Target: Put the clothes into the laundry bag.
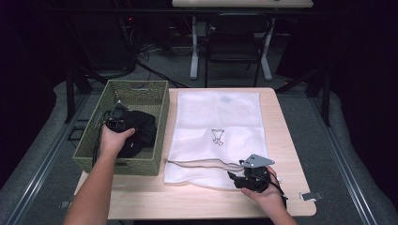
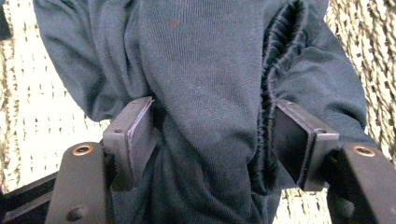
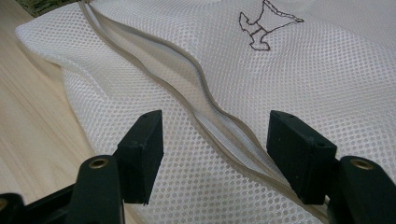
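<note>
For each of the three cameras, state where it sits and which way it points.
High view: fixed above the person's side, looking forward and down on the table, woven basket and mesh laundry bag; both forearms show.
Left gripper view: rides the left tool, looking into the basket at the dark garment between its jaws.
Right gripper view: rides the right tool, facing the bag's open zipper.
Shared: the high view also shows garment, bag and zipper.
</note>
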`<state>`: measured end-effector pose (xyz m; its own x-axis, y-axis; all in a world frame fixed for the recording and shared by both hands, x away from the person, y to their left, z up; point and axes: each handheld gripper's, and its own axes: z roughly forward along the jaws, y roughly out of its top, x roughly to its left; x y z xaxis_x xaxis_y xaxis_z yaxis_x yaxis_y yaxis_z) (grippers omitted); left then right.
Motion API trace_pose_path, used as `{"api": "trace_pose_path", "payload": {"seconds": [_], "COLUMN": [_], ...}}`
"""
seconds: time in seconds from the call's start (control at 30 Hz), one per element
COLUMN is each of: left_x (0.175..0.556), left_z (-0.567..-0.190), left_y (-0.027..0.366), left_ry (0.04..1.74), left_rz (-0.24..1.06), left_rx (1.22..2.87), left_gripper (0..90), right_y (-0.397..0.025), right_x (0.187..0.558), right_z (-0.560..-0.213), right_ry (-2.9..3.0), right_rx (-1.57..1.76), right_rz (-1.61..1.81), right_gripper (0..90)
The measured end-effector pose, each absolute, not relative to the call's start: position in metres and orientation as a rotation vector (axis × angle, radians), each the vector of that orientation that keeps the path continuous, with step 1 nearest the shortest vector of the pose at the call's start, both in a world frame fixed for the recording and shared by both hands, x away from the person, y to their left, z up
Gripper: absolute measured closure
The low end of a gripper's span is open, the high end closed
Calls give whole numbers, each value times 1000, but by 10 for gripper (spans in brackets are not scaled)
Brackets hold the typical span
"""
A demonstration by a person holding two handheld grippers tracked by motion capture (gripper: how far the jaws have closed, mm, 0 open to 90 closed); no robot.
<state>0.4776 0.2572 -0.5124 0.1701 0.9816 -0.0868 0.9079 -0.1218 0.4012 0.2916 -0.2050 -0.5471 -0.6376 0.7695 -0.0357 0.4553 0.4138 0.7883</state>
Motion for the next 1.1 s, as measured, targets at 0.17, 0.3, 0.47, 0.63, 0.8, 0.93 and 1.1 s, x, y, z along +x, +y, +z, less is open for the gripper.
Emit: {"api": "trace_pose_path", "payload": {"seconds": [0.17, 0.3, 0.47, 0.63, 0.8, 0.93, 1.1], "left_x": [481, 483, 485, 487, 487, 488, 489], "left_z": [-516, -518, -519, -521, -522, -524, -526], "left_y": [256, 256, 256, 256, 257, 257, 257], "left_ry": [1801, 1810, 1818, 1815, 1823, 1831, 1835], "left_rz": [251, 237, 232, 221, 213, 200, 192], "left_rx": [2107, 2104, 2105, 2114, 2109, 2117, 2127], "left_gripper": [328, 327, 327, 327, 325, 313, 302], "right_y": [-206, -206, -206, -206, -206, -206, -206], "right_x": [292, 292, 292, 292, 292, 292, 291], "right_z": [-547, -547, -547, -547, -547, -547, -547], "right_ry": [2283, 2280, 2281, 2283, 2281, 2282, 2279], "right_rx": [1047, 1052, 1051, 1049, 1055, 1053, 1053], "right_rz": [1092, 1094, 1094, 1094, 1093, 1094, 1095], "right_gripper": [363, 363, 363, 363, 363, 363, 363]}}
